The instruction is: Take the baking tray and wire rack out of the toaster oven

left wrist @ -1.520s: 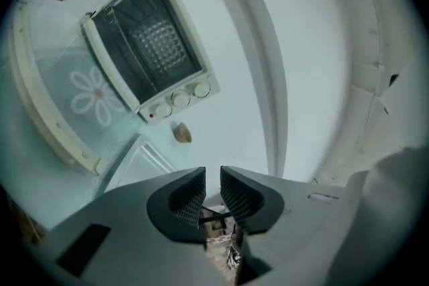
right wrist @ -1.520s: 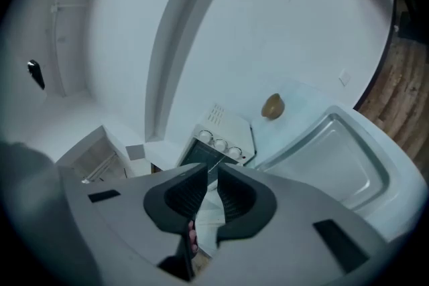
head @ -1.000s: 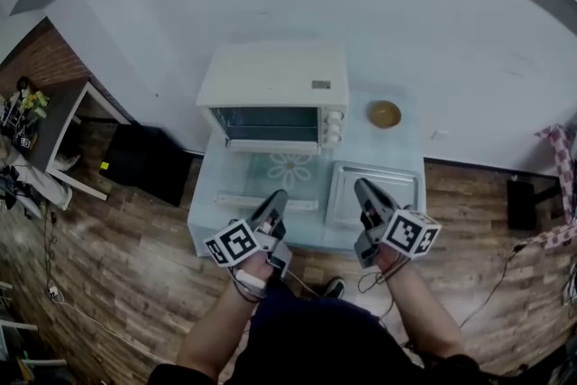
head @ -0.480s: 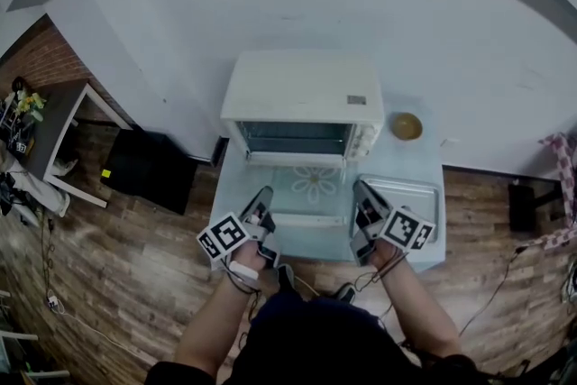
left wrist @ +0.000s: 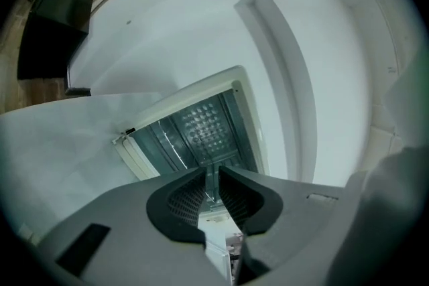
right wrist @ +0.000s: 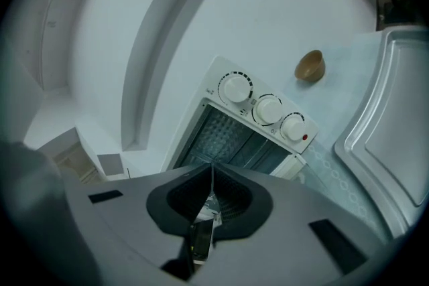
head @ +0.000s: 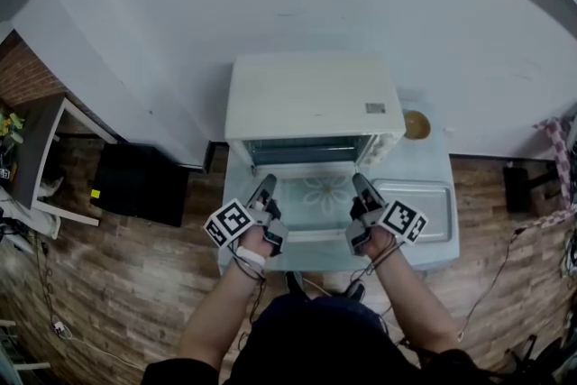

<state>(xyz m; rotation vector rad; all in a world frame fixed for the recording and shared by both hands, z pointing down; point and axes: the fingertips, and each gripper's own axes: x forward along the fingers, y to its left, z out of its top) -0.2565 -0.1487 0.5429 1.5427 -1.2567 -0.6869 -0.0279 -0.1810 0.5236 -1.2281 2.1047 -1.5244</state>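
Nearer the oven [head: 311, 99], left gripper's [head: 268, 180] fingers barely apart, right gripper's [head: 359, 180] together

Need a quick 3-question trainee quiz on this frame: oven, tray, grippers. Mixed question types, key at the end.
1. True or false: the door of the toaster oven is closed.
2. Where is the baking tray? A) inside the oven; B) flat on the table, to the right of the oven in the head view; C) clamped in a gripper.
3. Short answer: what is the right gripper holding, and how do its jaws stand?

Key
1. False: the door is folded down, open.
2. B.
3. Nothing; its jaws are together, pointing toward the oven opening.
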